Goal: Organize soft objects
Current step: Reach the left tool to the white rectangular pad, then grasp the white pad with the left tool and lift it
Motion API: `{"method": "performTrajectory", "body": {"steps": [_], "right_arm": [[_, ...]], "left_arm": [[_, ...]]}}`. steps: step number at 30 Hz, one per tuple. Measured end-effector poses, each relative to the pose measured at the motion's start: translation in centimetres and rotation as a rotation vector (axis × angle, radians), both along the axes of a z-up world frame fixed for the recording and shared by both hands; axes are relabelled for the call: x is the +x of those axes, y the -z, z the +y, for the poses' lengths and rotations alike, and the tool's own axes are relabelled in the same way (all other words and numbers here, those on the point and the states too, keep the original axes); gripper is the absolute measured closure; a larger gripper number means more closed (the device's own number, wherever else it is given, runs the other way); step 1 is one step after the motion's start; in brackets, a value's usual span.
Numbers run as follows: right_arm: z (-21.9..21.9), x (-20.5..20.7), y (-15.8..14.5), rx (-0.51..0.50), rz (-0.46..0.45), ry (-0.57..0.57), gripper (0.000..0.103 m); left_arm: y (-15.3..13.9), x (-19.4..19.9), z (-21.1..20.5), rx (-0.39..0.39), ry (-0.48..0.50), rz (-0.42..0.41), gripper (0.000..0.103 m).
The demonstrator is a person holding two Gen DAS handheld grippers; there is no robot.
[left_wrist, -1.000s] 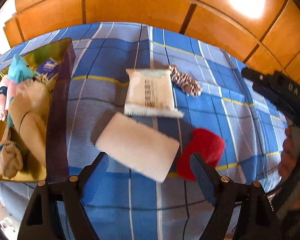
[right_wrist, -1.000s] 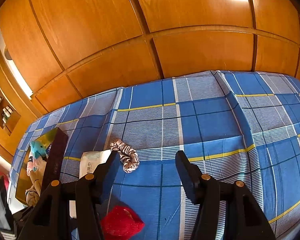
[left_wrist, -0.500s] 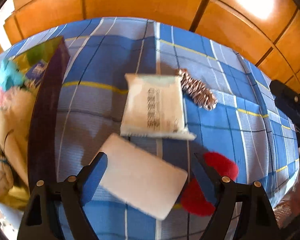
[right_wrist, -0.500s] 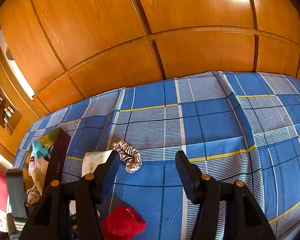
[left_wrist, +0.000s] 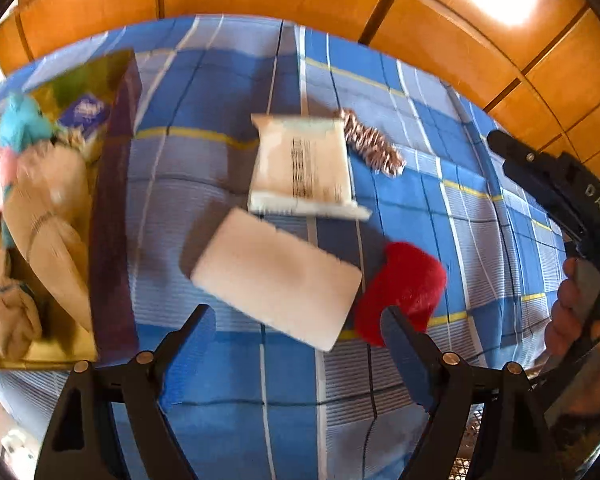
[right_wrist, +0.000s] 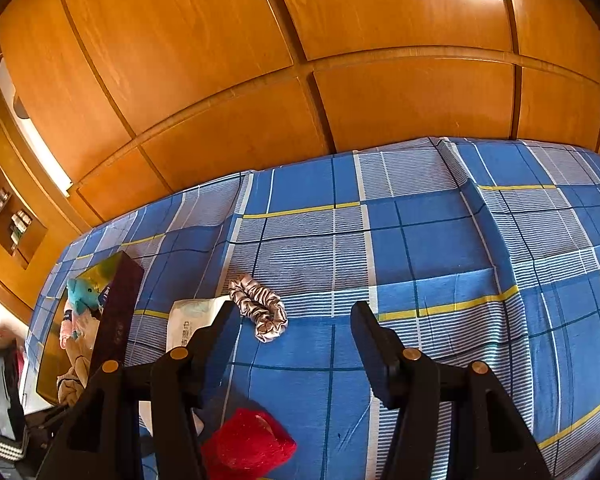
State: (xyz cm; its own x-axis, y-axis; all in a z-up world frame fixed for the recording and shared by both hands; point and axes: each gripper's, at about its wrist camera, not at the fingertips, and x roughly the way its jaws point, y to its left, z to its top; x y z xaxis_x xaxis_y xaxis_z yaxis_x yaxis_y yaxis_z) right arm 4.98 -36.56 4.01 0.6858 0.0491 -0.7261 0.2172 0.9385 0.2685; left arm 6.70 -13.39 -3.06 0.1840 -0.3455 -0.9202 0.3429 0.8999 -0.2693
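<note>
In the left wrist view, the left gripper (left_wrist: 296,334) hangs above a blue plaid bedsheet (left_wrist: 400,200) with its jaws spread wide and nothing between them. A white rectangular pad (left_wrist: 276,278) lies flat on the sheet just beyond the fingertips, its near corner reaching toward the gap between them without touching either finger. A red fuzzy item (left_wrist: 402,284) lies just right of the pad, its near edge hidden behind the right fingertip. Farther off sits a white packet with printed lines (left_wrist: 304,166), and touching its far right corner is a striped scrunchie (left_wrist: 374,148). To the left stands an open box with a dark side wall (left_wrist: 112,216), holding a teal plush toy (left_wrist: 20,126) and beige soft items. At the right edge a hand (left_wrist: 572,312) grips the handle of the other tool. In the right wrist view, the right gripper (right_wrist: 296,328) is released as well, its fingers apart over bare sheet (right_wrist: 440,248). The scrunchie (right_wrist: 260,312) lies just beyond its left finger, the white packet (right_wrist: 190,320) partly behind that finger, the red item (right_wrist: 248,446) low beside the left finger, and the box (right_wrist: 118,316) far to the left.
</note>
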Motion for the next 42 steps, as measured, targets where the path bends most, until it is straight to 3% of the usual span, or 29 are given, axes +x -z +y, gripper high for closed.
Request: {"method": "performTrajectory", "body": {"steps": [8,13,17,19,23,26,28,29,31,33,38,42], "right_arm": [[0.1,-0.1,-0.2,-0.003,-0.004,-0.01,0.045],[-0.1,-0.3,-0.7,0.017,-0.023,-0.01,0.045],[0.0,-0.7,-1.0,0.03,-0.038,-0.016,0.045],[0.0,-0.7,-1.0,0.037,-0.038,-0.017,0.045],[0.2,-0.9,-1.3,0.046,-0.05,-0.029,0.045],[0.3,-0.9,-1.3,0.048,-0.046,-0.03,0.045],[0.3,-0.8,-1.2,0.047,-0.042,-0.033,0.045],[0.4,-0.8,-1.2,0.046,-0.04,-0.035,0.045],[0.5,-0.8,-1.1,0.044,-0.037,-0.038,0.045],[0.6,-0.7,-0.9,0.041,-0.026,-0.041,0.045],[0.9,-0.8,-0.9,0.041,-0.026,-0.055,0.045],[1.3,-1.0,-1.4,0.046,-0.044,-0.076,0.045]], "left_arm": [[2.2,1.7,-2.2,0.016,-0.062,0.083,0.013],[1.6,2.3,-2.6,0.024,-0.122,0.051,0.013],[0.1,1.7,-3.1,0.01,-0.116,0.026,0.013],[0.4,1.9,-3.7,0.042,-0.097,0.012,0.013],[1.9,2.7,-3.0,0.023,-0.149,0.074,0.013],[1.9,3.0,-3.1,0.03,-0.144,0.075,0.013],[1.5,3.2,-3.0,0.036,-0.143,0.08,0.017],[1.4,3.3,-3.1,0.049,-0.138,0.074,0.024],[1.3,3.3,-2.6,0.042,-0.152,0.102,0.033],[1.2,3.0,-1.6,-0.001,-0.18,0.157,0.033],[1.4,3.1,-0.2,-0.023,-0.263,0.258,0.03],[1.8,3.7,-0.5,0.006,-0.313,0.263,0.027]]}}
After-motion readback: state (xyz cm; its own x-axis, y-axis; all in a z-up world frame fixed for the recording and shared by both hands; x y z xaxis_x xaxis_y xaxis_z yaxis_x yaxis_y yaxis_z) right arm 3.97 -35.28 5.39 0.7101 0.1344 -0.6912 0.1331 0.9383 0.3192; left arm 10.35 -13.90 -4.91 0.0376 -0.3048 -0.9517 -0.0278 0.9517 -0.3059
